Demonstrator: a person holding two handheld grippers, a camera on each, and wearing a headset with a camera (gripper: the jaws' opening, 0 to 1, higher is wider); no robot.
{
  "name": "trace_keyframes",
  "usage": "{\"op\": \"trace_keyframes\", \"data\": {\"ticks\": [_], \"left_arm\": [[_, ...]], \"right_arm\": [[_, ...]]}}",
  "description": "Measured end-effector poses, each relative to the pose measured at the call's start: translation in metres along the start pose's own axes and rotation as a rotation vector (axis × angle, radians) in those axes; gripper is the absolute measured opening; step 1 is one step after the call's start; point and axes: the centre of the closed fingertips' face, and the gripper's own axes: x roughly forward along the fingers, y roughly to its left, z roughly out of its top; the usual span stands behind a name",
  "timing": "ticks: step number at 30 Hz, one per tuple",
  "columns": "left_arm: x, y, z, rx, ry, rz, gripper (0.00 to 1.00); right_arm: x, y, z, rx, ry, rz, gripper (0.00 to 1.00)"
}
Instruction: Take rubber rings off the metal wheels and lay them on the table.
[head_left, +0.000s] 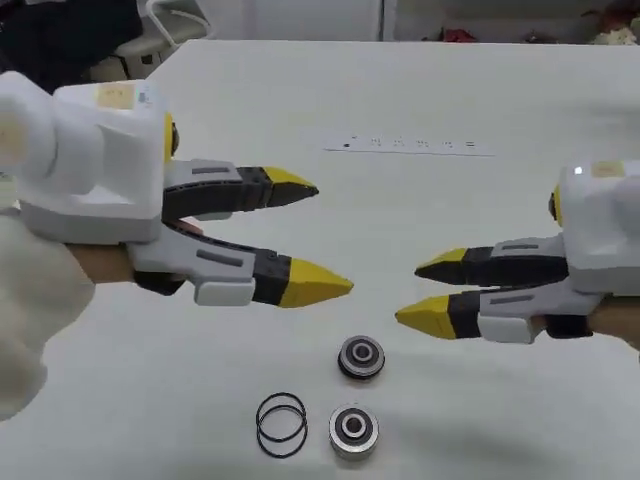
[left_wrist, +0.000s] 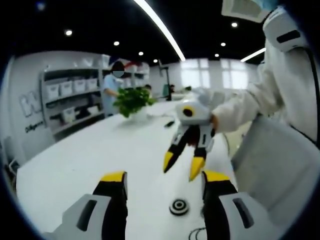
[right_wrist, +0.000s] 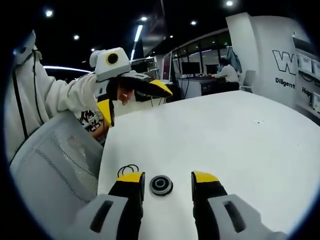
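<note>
White table (head_left: 500, 380): wheels (head_left: 361, 357) flat, bores upward.

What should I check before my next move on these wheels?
1. Left tool open and empty: ok.
2. Right tool open and empty: ok.
3. Both tools above the table, touching neither wheel: ok.
4. Two rubber rings lying flat on the table, overlapping, beside the near wheel: ok.
5. Far wheel lying flat and apart from the near wheel, with room to grip it: ok.
6. Ring left on a wheel: cannot tell. The far wheel's rim looks dark and the near wheel's looks like bare metal, so the far one is probably next.
</note>
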Motion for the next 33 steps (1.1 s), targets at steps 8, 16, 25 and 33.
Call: {"op": "trace_keyframes", "data": {"ticks": [8, 16, 25, 33], "left_arm": [[0.024, -0.01, -0.035, 0.006, 0.057, -0.052, 0.52], [0.038, -0.015, -0.062, 0.002, 0.103, -0.054, 0.45], [0.047, -0.024, -0.086, -0.019, 0.145, -0.06, 0.32], [0.052, -0.026, -0.099, -0.004, 0.189, -0.058, 0.28]], "right_arm": [[0.015, 0.001, -0.032, 0.011, 0.044, 0.012, 0.35], [0.022, 0.003, -0.041, 0.017, 0.039, 0.014, 0.34], [0.03, 0.003, -0.051, 0.008, 0.051, 0.004, 0.3], [0.034, 0.006, -0.052, -0.002, 0.048, 0.008, 0.28]]}}
